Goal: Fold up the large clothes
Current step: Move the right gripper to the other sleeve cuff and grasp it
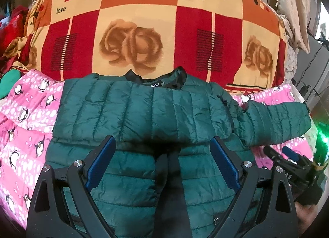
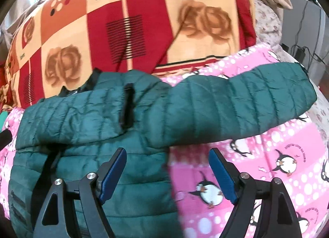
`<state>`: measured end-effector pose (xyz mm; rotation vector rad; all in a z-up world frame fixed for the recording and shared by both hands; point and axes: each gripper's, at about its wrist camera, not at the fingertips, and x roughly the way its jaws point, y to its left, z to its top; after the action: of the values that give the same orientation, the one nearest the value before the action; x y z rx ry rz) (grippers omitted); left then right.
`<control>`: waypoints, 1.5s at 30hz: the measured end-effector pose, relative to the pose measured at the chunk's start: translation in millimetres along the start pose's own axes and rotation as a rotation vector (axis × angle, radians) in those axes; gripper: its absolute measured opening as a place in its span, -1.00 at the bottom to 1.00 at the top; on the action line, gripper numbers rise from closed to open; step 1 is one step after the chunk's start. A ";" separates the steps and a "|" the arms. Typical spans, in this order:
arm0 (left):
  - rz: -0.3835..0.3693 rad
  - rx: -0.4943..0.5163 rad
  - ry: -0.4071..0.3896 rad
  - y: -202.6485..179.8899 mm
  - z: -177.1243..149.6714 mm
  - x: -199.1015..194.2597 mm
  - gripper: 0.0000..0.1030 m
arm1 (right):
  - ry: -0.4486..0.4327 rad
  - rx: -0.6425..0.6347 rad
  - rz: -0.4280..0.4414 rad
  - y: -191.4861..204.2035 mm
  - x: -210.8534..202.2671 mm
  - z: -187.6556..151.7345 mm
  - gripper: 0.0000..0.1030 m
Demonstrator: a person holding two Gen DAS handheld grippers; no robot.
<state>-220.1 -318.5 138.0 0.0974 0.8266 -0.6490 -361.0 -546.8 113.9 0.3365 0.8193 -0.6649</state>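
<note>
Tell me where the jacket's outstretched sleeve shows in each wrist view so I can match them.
Left wrist: outstretched sleeve at right of centre, reaching toward the right edge over the pink penguin blanket.
Right wrist: same sleeve spans centre to upper right, above the right tool.
Shared landmark: black collar against the rose-print blanket.

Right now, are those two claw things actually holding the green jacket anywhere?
No. The left gripper and right gripper both hang open above the green jacket, with nothing between their pads.
</note>
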 end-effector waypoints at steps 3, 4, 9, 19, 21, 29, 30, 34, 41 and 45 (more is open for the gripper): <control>0.009 0.001 -0.001 -2.3 -0.3 6.6 0.80 | 0.004 0.011 -0.013 -12.8 5.6 0.0 0.55; 0.011 -0.005 0.002 -2.0 0.0 9.5 0.80 | 0.008 0.016 -0.015 -17.3 8.1 0.2 0.55; 0.020 -0.028 0.009 0.7 1.6 20.3 0.80 | 0.016 0.037 -0.029 -35.9 17.6 -0.3 0.55; 0.021 -0.034 0.046 0.2 -3.3 39.8 0.80 | 0.049 0.071 -0.056 -61.9 39.5 -0.5 0.55; 0.019 -0.036 0.050 1.1 -4.4 41.3 0.80 | 0.053 0.075 -0.063 -66.2 42.4 -0.9 0.55; 0.012 -0.070 0.045 15.7 -4.4 42.1 0.80 | 0.061 0.120 -0.108 -92.1 47.9 1.4 0.55; 0.012 -0.074 0.043 17.6 -4.3 41.9 0.80 | 0.060 0.128 -0.114 -96.7 48.0 2.5 0.55; 0.013 -0.093 0.040 27.0 -4.4 42.2 0.80 | 0.051 0.164 -0.153 -118.1 46.4 11.5 0.55; 0.011 -0.120 0.035 39.5 -3.8 41.7 0.80 | 0.010 0.270 -0.221 -176.5 33.3 32.4 0.55; 0.011 -0.129 0.045 42.4 -4.9 46.0 0.80 | -0.009 0.356 -0.260 -219.5 31.4 45.0 0.55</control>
<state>-176.1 -305.8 95.0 -0.0005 0.9086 -0.5832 -465.3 -747.6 113.3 0.5530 0.7412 -1.0596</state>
